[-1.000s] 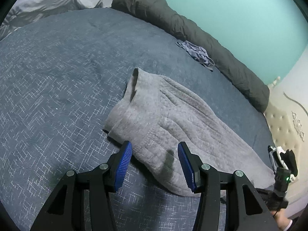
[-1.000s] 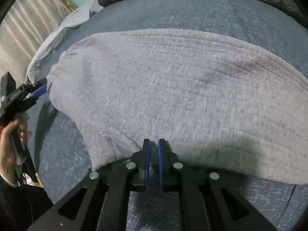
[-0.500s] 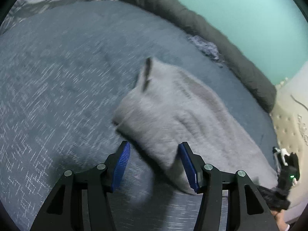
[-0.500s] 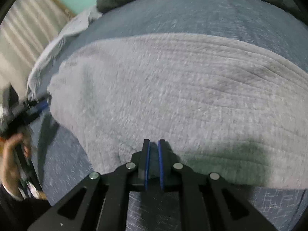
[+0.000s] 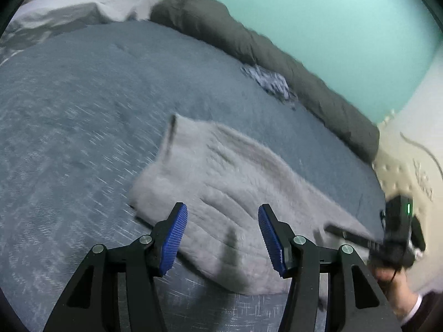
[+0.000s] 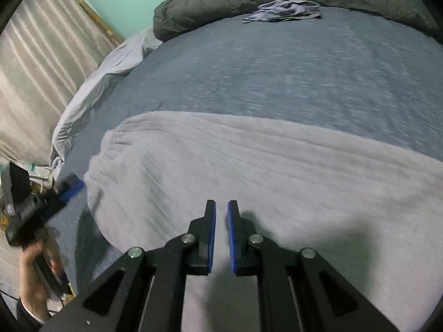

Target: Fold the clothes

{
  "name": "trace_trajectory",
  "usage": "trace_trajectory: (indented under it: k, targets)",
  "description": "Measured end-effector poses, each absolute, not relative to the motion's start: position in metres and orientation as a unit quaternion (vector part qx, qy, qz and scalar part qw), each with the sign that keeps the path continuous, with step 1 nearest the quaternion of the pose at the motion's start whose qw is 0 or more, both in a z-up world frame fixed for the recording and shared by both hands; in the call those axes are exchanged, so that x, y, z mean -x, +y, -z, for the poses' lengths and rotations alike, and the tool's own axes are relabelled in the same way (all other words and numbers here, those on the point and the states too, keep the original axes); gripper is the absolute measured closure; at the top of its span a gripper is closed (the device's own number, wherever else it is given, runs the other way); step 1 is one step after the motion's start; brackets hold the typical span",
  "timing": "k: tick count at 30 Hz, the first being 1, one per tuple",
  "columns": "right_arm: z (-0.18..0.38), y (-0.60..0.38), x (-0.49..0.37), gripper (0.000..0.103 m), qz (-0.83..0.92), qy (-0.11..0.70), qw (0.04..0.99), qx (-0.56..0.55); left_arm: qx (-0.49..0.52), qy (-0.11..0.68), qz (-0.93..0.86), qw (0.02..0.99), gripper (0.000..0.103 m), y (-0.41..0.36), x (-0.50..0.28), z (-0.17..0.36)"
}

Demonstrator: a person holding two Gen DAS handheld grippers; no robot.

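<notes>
- Where the blue-grey flecked bedspread (image 5: 83, 116) covers the bed, a soft grey ribbed garment (image 5: 221, 188) is seen laid nearly flat, its knit marked by long parallel ridges and a rounded hem.
- A dark olive rolled duvet (image 5: 249, 44) is set along the far edge of the bed, and a small crumpled bluish cloth (image 6: 285, 8) is seen just beside it.
- Pale grey bedding (image 6: 91, 91) is bunched at one corner, near ribbed beige curtains (image 6: 41, 63).
- The left tool (image 5: 223, 239) is held low over the garment's near edge, its blue ridged pads (image 5: 174, 238) spread wide with nothing gripped.
- The right tool (image 6: 221, 235) is held over the garment with its pads parted by a narrow gap; no cloth is seen between them.
</notes>
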State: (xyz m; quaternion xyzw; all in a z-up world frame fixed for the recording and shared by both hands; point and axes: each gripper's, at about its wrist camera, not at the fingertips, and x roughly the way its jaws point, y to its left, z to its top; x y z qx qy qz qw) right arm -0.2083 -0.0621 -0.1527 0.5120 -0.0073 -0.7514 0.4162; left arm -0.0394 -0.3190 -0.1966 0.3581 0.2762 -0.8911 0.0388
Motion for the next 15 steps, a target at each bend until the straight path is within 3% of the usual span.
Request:
trace_trajectory:
  k: [8,15]
  targets:
    - [0.176,-0.124,0.211,0.095,0.735,0.085,0.427,-0.519,-0.394,0.279,0.875,0.042,0.046,-0.320,0.048,0.218]
    - [0.178,-0.106,0.242,0.098,0.766,0.050,0.360,-0.530,-0.395,0.288,0.872,0.038,0.046,-0.320,0.047,0.226]
